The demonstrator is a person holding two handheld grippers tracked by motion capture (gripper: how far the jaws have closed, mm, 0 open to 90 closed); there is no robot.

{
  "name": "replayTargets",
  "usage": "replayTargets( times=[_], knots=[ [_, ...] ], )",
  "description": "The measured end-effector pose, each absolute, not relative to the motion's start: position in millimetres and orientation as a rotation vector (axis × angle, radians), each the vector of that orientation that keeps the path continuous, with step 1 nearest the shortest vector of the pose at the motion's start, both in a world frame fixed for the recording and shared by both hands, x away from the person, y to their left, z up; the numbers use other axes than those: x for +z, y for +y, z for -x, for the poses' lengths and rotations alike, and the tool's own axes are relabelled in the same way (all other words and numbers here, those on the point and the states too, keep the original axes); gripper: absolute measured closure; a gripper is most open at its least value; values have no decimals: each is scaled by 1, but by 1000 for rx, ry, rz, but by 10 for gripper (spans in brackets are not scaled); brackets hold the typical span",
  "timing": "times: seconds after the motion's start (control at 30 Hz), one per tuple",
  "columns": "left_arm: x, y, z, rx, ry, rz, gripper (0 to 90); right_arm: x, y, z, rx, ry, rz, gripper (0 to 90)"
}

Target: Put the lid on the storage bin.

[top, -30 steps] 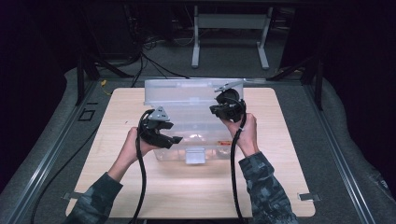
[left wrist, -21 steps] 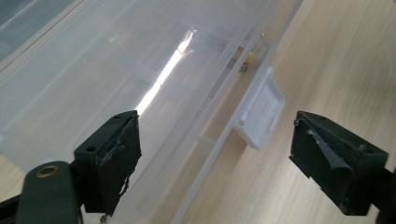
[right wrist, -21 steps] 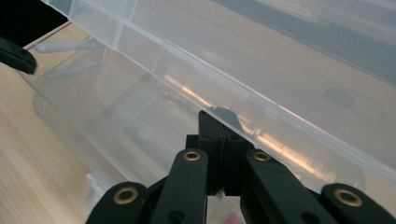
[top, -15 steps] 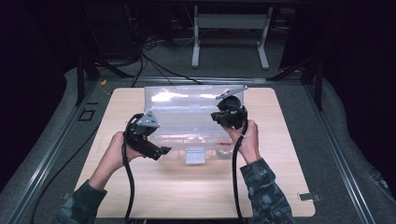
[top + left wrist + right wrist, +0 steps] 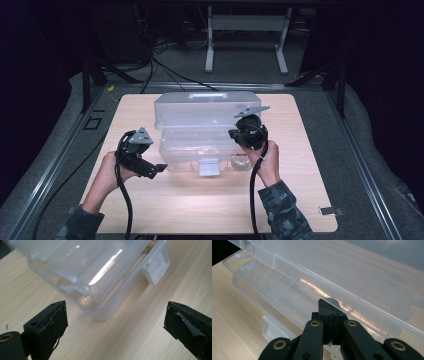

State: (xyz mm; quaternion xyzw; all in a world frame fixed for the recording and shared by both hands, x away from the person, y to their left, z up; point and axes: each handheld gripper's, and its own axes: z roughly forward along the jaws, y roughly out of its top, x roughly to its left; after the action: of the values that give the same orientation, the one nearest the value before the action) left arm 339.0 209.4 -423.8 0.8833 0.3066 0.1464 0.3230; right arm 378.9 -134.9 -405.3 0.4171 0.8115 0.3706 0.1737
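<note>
**Lid may drop or the box may slide**

The clear plastic box (image 5: 202, 132) sits mid-table (image 5: 310, 200), its lid part-raised. The right gripper (image 5: 239, 134), jaws pressed together with nothing visibly pinched, pokes at the lid's front edge above the box's latch (image 5: 209, 167). The left gripper (image 5: 159, 169), jaws just spread wide and empty, hangs off the box's left corner. Unbraced, the box could skid, or the lid slip off the tips.

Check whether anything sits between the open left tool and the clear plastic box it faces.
Nothing visible does. The left tool has just been opening, its jaws wide apart with nothing between them, and bare wooden table lies between it and the near corner of the clear plastic box. The right tool is shut, against the box's lid edge.
</note>
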Motion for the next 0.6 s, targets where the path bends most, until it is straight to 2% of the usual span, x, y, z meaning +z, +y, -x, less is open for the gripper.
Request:
replayTargets(
  times=[0.6],
  knots=[
    [-453, 237, -333, 355, 919, -2328, 3, -416, -147, -351, 1112, 2269, -1199, 900]
  ],
)
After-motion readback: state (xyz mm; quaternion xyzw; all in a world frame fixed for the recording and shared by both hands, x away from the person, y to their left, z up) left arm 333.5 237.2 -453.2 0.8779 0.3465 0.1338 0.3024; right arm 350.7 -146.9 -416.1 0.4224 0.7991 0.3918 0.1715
